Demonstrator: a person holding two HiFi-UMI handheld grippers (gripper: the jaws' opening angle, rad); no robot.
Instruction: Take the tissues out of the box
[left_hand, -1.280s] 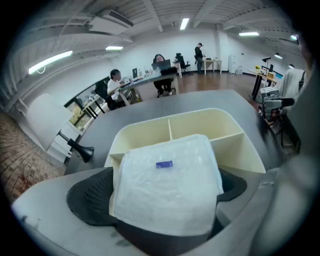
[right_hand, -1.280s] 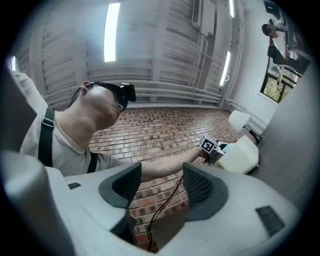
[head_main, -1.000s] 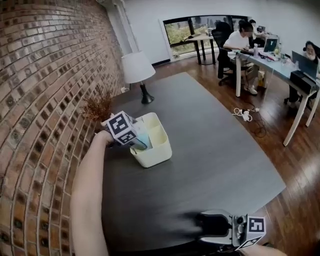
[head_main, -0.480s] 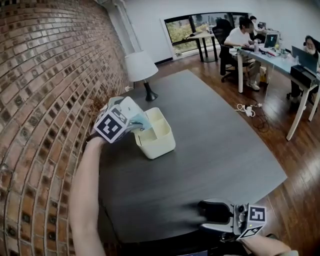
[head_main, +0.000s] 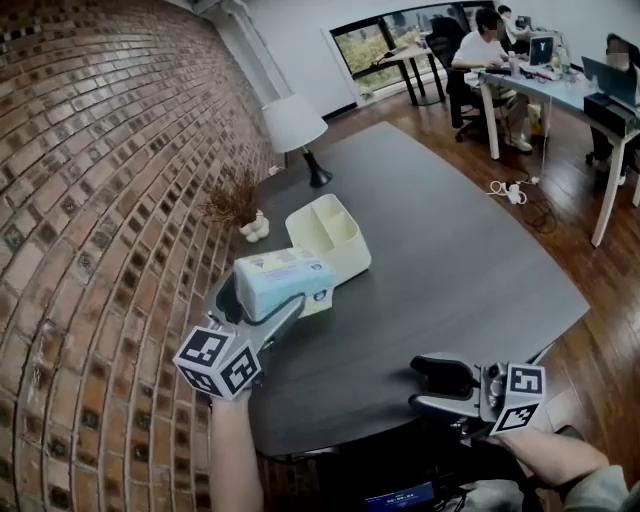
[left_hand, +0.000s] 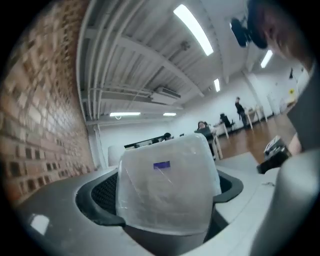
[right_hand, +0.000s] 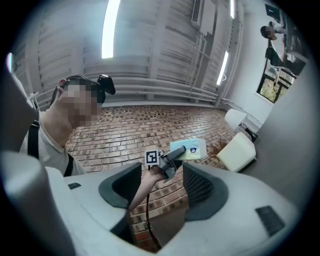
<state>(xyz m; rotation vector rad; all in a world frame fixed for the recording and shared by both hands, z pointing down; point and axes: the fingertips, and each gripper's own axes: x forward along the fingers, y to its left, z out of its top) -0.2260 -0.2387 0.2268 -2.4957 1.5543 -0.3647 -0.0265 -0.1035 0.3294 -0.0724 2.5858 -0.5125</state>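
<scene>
Two claws in view | left claw (head_main: 262, 300) clenched on a pale-blue tissue pack (head_main: 285, 278), held in the air over the dark surface (head_main: 440, 260), outside and near the cream box (head_main: 335, 235) | right claw (head_main: 435, 385) released, jaws apart and empty, at the surface's near edge | brick wall (head_main: 90, 200) at left

The left gripper (head_main: 262, 300) and right gripper (head_main: 418, 384) are grey, each bearing a cube (head_main: 218, 362) of black-and-white square markers

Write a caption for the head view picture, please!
Left gripper holds the tissue pack out of the cream box; right gripper open, empty.
</scene>
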